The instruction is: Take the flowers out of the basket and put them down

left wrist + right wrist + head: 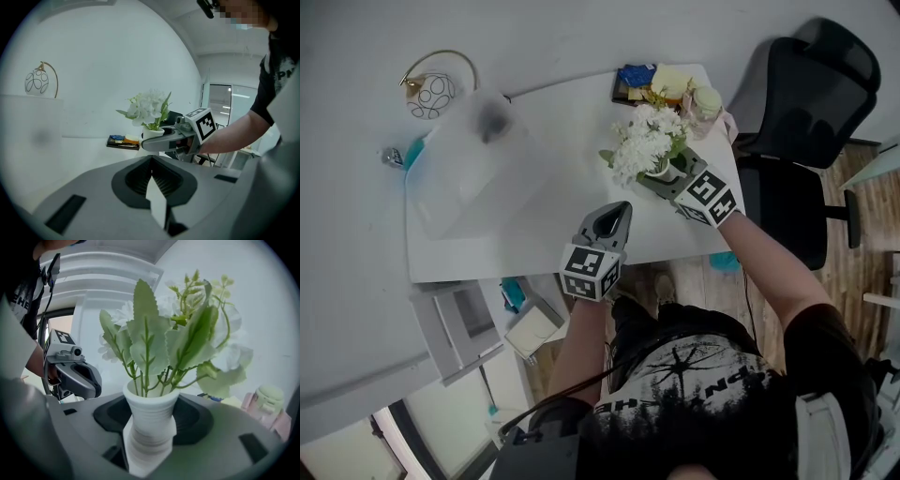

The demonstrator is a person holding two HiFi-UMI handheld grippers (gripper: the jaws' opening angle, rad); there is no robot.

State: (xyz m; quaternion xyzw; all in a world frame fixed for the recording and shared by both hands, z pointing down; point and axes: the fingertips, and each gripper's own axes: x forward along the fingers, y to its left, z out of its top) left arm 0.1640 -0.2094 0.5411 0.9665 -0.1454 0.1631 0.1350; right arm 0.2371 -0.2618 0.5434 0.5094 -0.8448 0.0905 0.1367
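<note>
Right gripper (666,178) is clamped on the white pot (151,413) of flowers (645,141) — stems upright, over the table's (544,216) right part, which lies straight below. Left gripper (622,212) — closed, empty — sits beside it, towards the near edge.

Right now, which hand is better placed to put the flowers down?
Right. The right tool is clamped on the white pot of flowers over the table; the left tool is shut, empty and apart.
</note>
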